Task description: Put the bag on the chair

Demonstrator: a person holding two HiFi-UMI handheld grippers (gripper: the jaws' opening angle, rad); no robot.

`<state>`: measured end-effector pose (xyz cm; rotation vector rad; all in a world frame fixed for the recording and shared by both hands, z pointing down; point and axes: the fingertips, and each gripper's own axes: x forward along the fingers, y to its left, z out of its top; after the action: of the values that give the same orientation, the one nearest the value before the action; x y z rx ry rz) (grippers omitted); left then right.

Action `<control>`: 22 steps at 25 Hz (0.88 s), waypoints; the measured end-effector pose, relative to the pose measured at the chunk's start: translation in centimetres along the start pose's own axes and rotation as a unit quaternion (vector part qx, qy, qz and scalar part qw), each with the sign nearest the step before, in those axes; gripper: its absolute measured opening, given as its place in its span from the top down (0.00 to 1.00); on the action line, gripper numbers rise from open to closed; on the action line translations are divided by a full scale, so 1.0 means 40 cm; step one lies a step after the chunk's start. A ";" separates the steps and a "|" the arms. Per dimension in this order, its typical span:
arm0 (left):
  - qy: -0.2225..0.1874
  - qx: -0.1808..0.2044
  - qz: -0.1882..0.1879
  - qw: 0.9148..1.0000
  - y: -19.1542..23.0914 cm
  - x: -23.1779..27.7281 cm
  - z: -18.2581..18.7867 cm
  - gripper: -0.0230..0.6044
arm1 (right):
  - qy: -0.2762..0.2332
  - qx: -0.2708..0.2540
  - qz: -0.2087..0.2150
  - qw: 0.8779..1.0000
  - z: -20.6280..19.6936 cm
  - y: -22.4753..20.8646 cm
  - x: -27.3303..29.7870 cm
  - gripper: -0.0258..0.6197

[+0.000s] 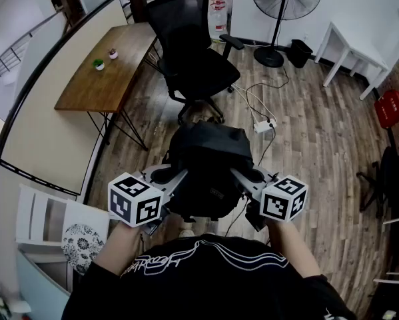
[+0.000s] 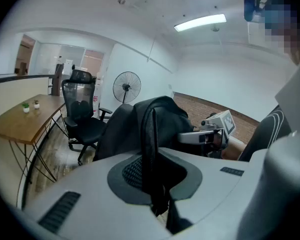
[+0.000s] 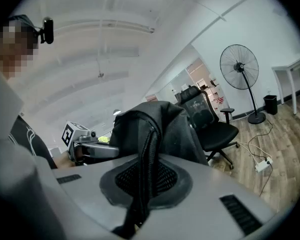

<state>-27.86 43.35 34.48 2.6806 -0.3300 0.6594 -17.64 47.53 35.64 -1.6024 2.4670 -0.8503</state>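
A black backpack (image 1: 209, 169) hangs in the air between my two grippers, over the wooden floor. My left gripper (image 1: 178, 177) is shut on one black mesh strap (image 2: 151, 149) of the bag (image 2: 134, 126). My right gripper (image 1: 242, 177) is shut on the other strap (image 3: 145, 164), with the bag's body (image 3: 165, 129) just beyond it. The black office chair (image 1: 192, 55) stands empty a little way ahead of the bag, seat toward me. It also shows as the chair (image 2: 82, 119) at the left of the left gripper view and the chair (image 3: 212, 126) at the right of the right gripper view.
A wooden desk (image 1: 109, 69) with two small potted plants stands left of the chair. A power strip (image 1: 264, 126) with loose cables lies on the floor to the chair's right. A standing fan (image 1: 280, 9), a white table (image 1: 356, 45) and a red crate (image 1: 390, 107) are farther right.
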 end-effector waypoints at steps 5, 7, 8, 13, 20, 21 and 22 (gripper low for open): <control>-0.009 0.005 -0.007 1.000 -0.030 0.026 0.014 0.89 | -0.007 -0.010 -0.005 1.000 0.018 -0.017 -0.037 0.96; -0.013 0.006 -0.013 1.000 -0.038 0.032 0.017 0.89 | -0.008 -0.016 -0.007 1.000 0.022 -0.019 -0.048 0.96; -0.014 0.007 -0.016 1.000 -0.042 0.036 0.018 0.89 | -0.008 -0.018 -0.010 1.000 0.024 -0.021 -0.054 0.96; -0.023 0.010 -0.034 0.999 -0.052 0.061 0.030 0.89 | -0.014 -0.022 -0.022 0.999 0.041 -0.035 -0.077 0.96; -0.029 -0.011 -0.065 0.997 -0.018 0.120 0.019 0.89 | -0.010 -0.020 -0.043 0.999 0.045 -0.088 -0.059 0.96; -0.028 -0.014 -0.069 0.997 -0.009 0.132 0.018 0.89 | -0.008 -0.019 -0.046 0.999 0.046 -0.100 -0.051 0.96; -0.026 -0.017 -0.072 0.997 0.003 0.144 0.017 0.89 | -0.006 -0.016 -0.049 0.999 0.047 -0.114 -0.041 0.96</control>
<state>-22.64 42.17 36.76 2.6628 -0.1569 0.5372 -12.50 46.85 35.92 -1.7478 2.4243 -0.8147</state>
